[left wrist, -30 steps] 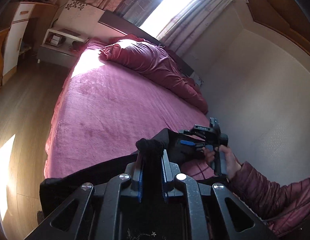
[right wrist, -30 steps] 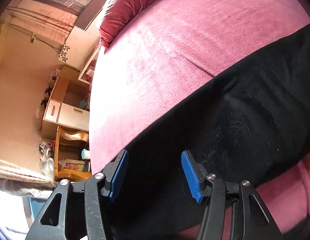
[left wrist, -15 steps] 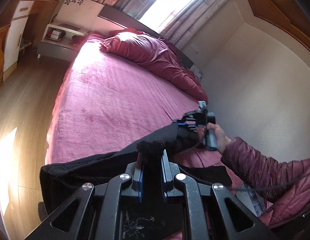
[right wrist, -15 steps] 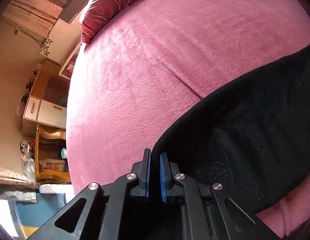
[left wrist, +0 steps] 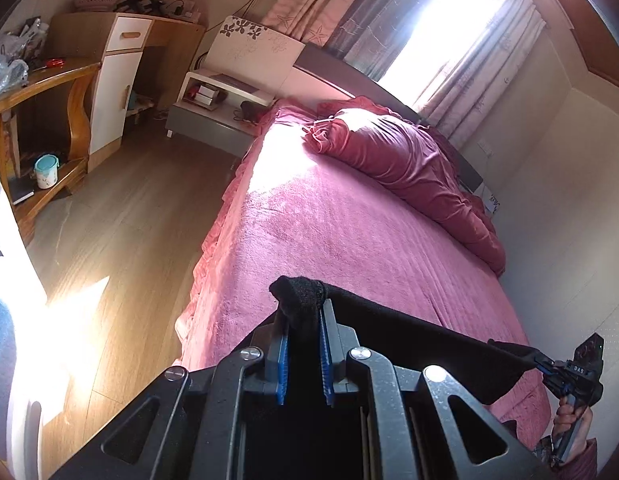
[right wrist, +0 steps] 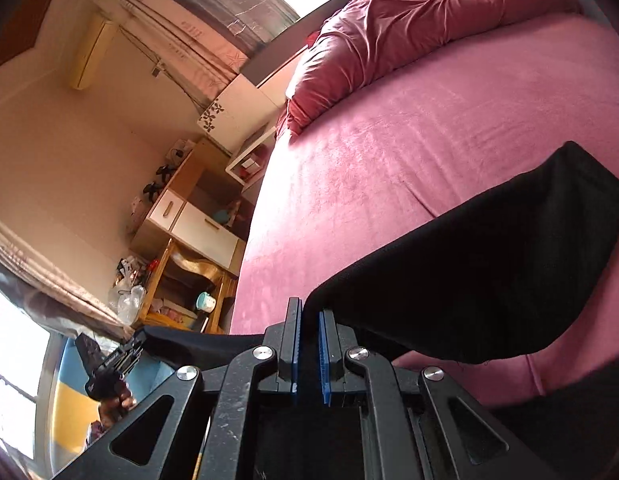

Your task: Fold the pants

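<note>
Both tongs are clamped on the black pants (left wrist: 429, 340): left gripper (left wrist: 303, 320) on one bunched corner, right gripper (right wrist: 309, 332) on the opposite edge. Cloth spans between them, sagging onto the pink bed (left wrist: 329, 232) ahead. Judged soft, light, limp; corners remain the proper hold.

A pink bedspread (left wrist: 341, 240) covers the bed, a crumpled red duvet (left wrist: 401, 160) at its head — beside it a white nightstand (left wrist: 213, 108) and wooden desk (left wrist: 37, 92).
</note>
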The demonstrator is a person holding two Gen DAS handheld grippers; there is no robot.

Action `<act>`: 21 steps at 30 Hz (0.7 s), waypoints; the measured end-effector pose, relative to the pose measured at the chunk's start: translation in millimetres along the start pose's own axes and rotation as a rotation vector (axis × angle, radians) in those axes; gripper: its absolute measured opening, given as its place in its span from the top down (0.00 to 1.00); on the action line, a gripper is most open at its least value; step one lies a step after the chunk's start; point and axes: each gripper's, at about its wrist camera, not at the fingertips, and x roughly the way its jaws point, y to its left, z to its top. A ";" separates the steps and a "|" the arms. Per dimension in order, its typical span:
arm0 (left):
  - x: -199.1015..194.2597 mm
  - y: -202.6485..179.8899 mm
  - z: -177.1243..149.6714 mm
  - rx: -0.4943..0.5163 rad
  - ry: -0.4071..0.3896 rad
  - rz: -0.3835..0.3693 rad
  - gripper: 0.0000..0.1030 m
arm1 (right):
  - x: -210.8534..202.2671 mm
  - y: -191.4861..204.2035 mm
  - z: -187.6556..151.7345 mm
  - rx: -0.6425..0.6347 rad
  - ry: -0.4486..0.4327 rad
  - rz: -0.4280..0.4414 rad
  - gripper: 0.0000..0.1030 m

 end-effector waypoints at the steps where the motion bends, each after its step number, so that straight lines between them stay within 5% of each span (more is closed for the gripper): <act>1: -5.9 1.5 -7.1 -0.007 0.004 -0.005 0.88 | -5.5 -2.4 -15.7 -0.007 0.014 -0.009 0.93; 9: -51.9 27.8 -94.1 -0.098 0.059 0.005 0.88 | 0.1 -26.8 -120.6 -0.008 0.164 -0.089 0.94; 15: -53.5 66.8 -165.8 -0.254 0.189 0.062 0.87 | 25.5 -51.2 -175.5 0.002 0.277 -0.174 0.94; 21: -58.0 96.3 -203.1 -0.457 0.254 0.075 0.67 | 46.1 -65.4 -192.8 0.007 0.320 -0.234 0.94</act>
